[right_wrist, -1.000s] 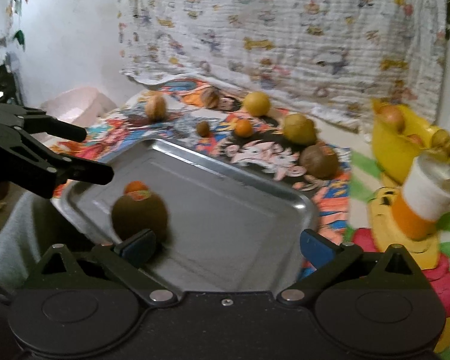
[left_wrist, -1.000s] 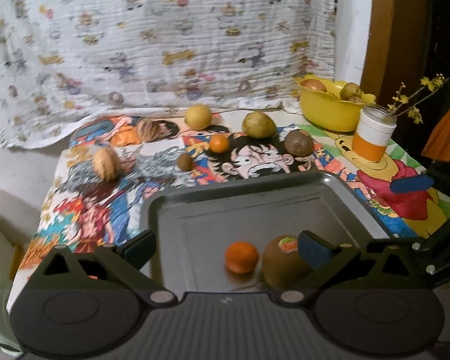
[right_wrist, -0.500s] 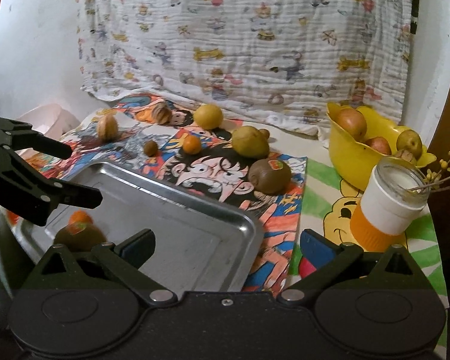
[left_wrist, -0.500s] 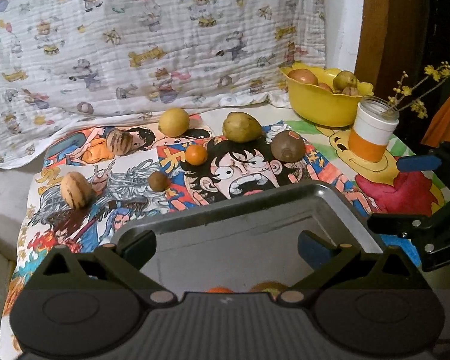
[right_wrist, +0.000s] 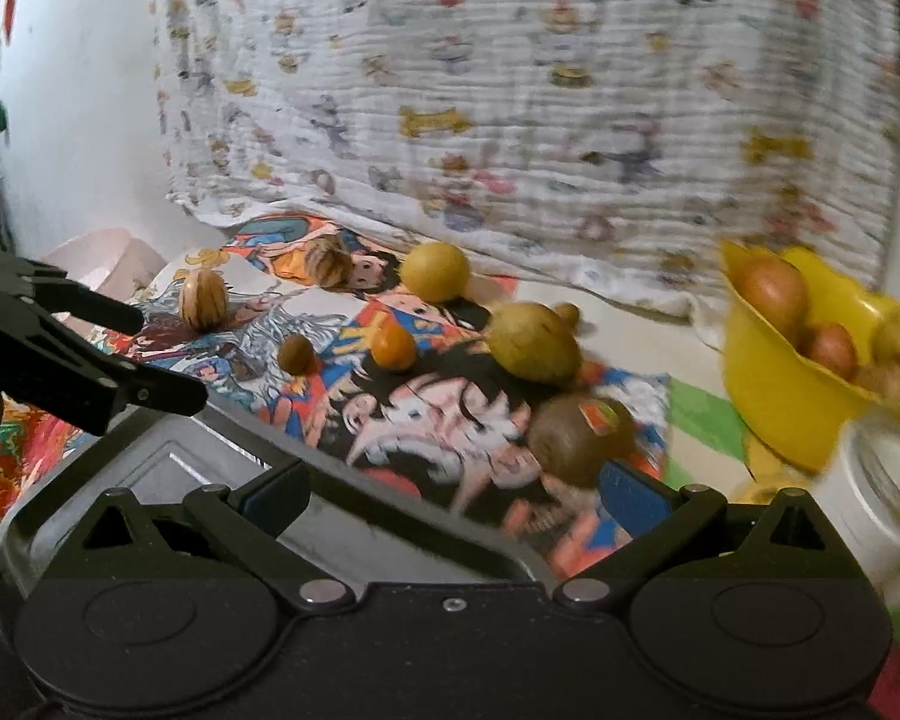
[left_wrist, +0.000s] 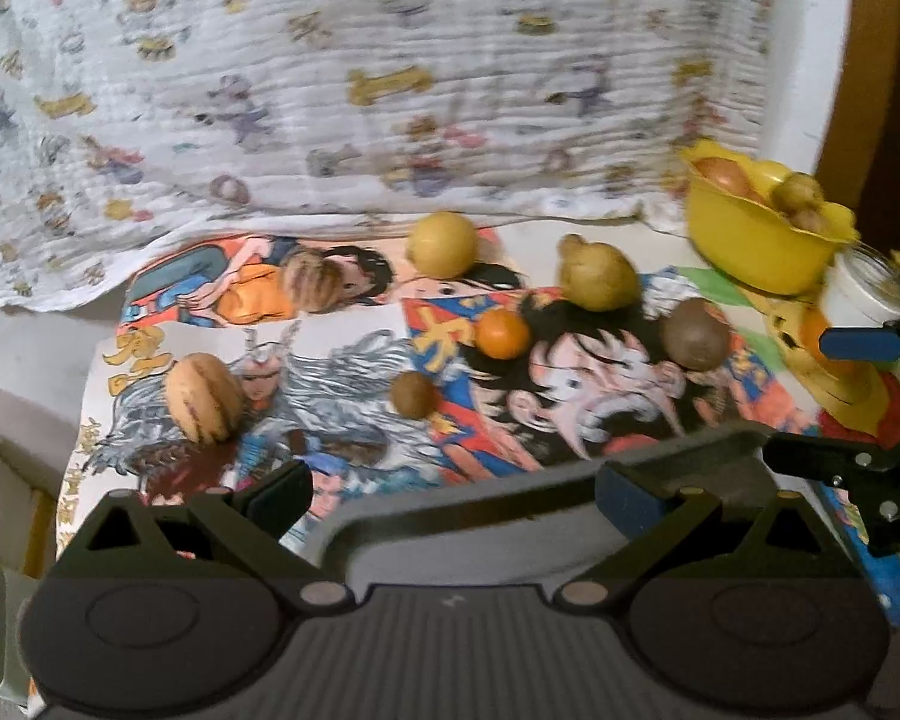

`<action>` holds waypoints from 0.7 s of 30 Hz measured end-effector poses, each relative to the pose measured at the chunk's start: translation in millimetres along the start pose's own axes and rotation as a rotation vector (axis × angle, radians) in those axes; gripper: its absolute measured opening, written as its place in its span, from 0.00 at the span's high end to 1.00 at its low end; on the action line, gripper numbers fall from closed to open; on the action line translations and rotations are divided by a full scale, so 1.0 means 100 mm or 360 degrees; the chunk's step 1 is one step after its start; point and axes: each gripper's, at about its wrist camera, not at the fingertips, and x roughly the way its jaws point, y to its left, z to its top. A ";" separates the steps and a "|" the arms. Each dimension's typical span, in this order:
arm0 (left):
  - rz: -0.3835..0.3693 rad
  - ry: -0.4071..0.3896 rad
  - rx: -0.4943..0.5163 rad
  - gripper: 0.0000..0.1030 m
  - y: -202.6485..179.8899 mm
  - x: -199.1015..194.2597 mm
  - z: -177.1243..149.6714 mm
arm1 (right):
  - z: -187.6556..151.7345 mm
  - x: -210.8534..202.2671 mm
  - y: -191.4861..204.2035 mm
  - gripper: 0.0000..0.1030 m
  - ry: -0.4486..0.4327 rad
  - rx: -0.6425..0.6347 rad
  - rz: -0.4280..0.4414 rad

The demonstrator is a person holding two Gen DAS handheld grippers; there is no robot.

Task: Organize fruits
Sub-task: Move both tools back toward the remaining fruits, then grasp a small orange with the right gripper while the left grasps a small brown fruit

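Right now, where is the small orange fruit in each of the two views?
Left wrist view: the small orange fruit is right of centre, on the cartoon cloth.
Right wrist view: it is left of centre.
Shared landmark: the yellow bowl at right.

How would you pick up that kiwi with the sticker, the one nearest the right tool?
Probably across the kiwi's middle, its widest part, coming straight ahead with the open right tool. It lies on its side on the cloth, apart from the pear, with both flanks free for the fingers.
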 end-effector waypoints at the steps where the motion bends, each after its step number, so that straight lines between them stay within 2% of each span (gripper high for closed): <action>1: 0.0010 0.0008 -0.0008 0.01 0.05 0.05 0.02 | 0.06 0.08 0.03 0.01 0.0000 -0.0034 0.0006; 7: 0.0030 0.0035 -0.0058 0.01 0.31 0.37 0.10 | 0.29 0.57 0.17 0.01 0.0011 -0.0244 0.0029; 12: -0.0007 0.0031 -0.0079 0.01 0.39 0.60 0.11 | 0.39 0.99 0.22 0.12 0.0046 -0.0337 0.0066; 21: -0.0088 0.0015 -0.0087 0.20 0.41 0.85 0.11 | 0.45 1.38 0.37 0.30 0.0094 -0.0451 0.0110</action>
